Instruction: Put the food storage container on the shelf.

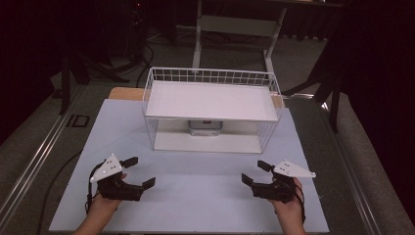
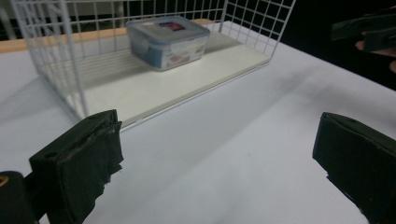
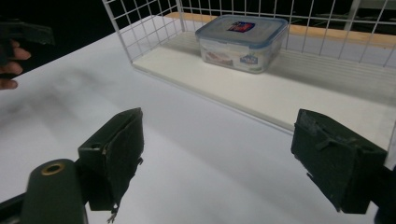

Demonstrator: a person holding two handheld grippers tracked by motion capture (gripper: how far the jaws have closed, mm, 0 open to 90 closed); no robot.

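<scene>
A clear plastic food box with a blue-rimmed lid (image 1: 205,128) (image 2: 167,41) (image 3: 243,42) sits on the lower board of a white wire shelf rack (image 1: 210,78) (image 2: 42,51) (image 3: 140,32) at the back middle of the table. My left gripper (image 1: 139,171) (image 2: 219,158) rests near the table's front left, open, with nothing between its jaws. My right gripper (image 1: 253,172) (image 3: 219,158) rests near the front right, open and empty too. Both point inward toward the rack, well short of it.
The white table top (image 1: 195,196) lies between the grippers and the rack. The rack's upper shelf board (image 1: 210,100) covers most of the box from above. A wooden strip (image 1: 125,93) runs behind the rack. Dark floor, cables and a stand's legs (image 1: 235,44) lie beyond.
</scene>
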